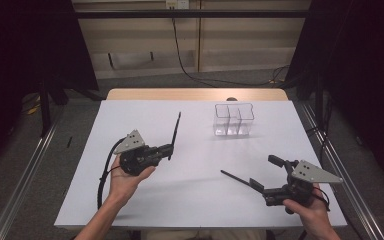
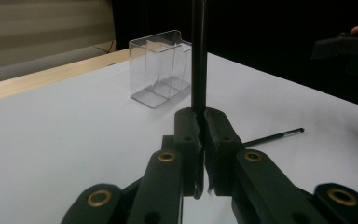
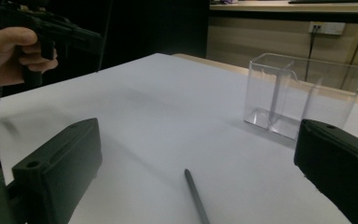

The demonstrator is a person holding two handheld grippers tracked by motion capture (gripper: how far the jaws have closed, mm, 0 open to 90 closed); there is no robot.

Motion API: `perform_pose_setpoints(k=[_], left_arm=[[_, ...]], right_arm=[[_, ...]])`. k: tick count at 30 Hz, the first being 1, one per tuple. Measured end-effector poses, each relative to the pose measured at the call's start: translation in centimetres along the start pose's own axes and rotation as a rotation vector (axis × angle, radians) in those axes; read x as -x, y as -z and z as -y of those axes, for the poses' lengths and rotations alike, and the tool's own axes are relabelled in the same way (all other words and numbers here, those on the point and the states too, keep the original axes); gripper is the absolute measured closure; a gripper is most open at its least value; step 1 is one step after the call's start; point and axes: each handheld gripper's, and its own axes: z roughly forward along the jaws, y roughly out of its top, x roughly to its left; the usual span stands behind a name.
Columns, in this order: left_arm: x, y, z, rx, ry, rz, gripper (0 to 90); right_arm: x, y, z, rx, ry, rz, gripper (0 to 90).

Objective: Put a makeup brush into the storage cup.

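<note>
Clamping a black pen (image 1: 175, 131), left gripper (image 1: 170, 150) hovers over white table (image 1: 145, 200); right gripper (image 1: 266, 176) spread apart, dark room.

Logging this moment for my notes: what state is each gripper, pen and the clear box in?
Left gripper: shut on held pen.
Held pen: clamped, sticking up beyond the jaws, off the table.
Right gripper: open, jaws wide apart, holding nothing.
Lying pen: flat on the table, between the right jaws, ungripped.
Clear box: upright, empty.
</note>
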Motion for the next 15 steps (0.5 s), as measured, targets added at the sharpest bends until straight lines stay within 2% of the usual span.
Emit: perform_pose_setpoints(k=[5,11,15], left_arm=[[0.7,-0.3,-0.2,0.008,-0.011,0.025,84.6],[1.2,-1.0,0.2,-0.009,-0.022,0.048,84.5],[1.5,-1.3,0.1,-0.01,-0.02,0.057,84.5]], right_arm=[[-0.3,-1.0,-0.9,0.007,0.006,-0.038,1.5],[-0.6,-2.6,-1.5,0.029,-0.03,-0.083,1.5],[-1.1,-3.9,-2.1,0.019,-0.017,-0.116,2.1]])
